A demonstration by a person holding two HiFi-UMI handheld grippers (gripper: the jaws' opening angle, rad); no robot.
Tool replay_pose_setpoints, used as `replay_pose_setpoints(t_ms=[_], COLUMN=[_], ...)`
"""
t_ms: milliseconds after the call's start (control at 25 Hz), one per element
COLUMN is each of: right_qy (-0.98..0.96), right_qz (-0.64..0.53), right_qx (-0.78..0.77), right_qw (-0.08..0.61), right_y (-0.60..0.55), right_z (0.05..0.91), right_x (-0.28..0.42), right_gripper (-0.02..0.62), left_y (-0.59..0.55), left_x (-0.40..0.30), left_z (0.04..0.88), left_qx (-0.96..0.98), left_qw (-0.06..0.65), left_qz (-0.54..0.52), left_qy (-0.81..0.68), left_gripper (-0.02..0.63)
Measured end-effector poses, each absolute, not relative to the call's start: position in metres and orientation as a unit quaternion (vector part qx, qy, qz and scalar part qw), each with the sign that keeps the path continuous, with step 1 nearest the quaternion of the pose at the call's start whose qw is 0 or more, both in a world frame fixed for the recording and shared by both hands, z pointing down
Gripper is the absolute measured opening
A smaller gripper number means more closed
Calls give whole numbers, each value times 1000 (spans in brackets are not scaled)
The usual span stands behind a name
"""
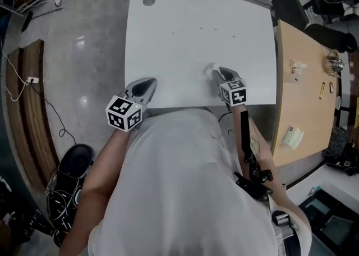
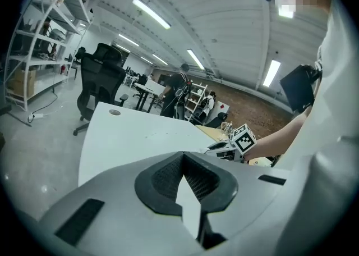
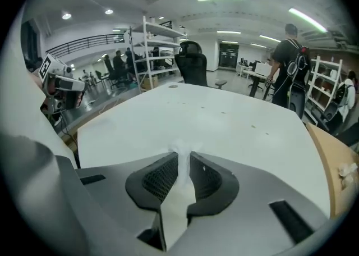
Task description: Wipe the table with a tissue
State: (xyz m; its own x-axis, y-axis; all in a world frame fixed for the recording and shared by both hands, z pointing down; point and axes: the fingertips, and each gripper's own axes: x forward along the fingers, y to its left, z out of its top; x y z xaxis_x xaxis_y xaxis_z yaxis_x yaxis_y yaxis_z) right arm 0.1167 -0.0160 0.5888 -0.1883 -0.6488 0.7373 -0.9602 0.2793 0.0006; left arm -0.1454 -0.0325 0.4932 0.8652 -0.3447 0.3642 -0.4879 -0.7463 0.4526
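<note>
The white table (image 1: 196, 41) lies in front of me, with a few small dark specks (image 1: 202, 30) toward its far half. At the near edge, right of centre, my right gripper (image 1: 220, 72) is shut on a crumpled white tissue (image 1: 212, 70) that pokes out past its tips. In the right gripper view the tissue (image 3: 182, 152) is pinched between the dark pads, just above the table (image 3: 224, 131). My left gripper (image 1: 147, 85) hovers at the near left corner, shut and holding nothing. In its own view the left gripper (image 2: 183, 162) has its pads meeting.
A wooden table (image 1: 303, 81) with small items adjoins on the right. A round grommet (image 1: 148, 1) sits in the white table's far left corner. Office chairs (image 2: 101, 75), shelving (image 3: 151, 47) and people stand beyond. Cables and a dark bag (image 1: 73, 165) lie on the floor at left.
</note>
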Motion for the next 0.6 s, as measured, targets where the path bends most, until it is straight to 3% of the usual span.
replay_pose_setpoints(t_ms=[600], right_qy=[-705], right_qz=[236], right_qx=[599], right_qw=[298], right_y=[-24], right_z=[577], right_x=[256], right_gripper=[61], left_y=[-32], left_x=[-21], left_z=[478], left_qx=[934], left_qw=[260], left_qz=[154], left_qy=[-192], left_gripper=[6])
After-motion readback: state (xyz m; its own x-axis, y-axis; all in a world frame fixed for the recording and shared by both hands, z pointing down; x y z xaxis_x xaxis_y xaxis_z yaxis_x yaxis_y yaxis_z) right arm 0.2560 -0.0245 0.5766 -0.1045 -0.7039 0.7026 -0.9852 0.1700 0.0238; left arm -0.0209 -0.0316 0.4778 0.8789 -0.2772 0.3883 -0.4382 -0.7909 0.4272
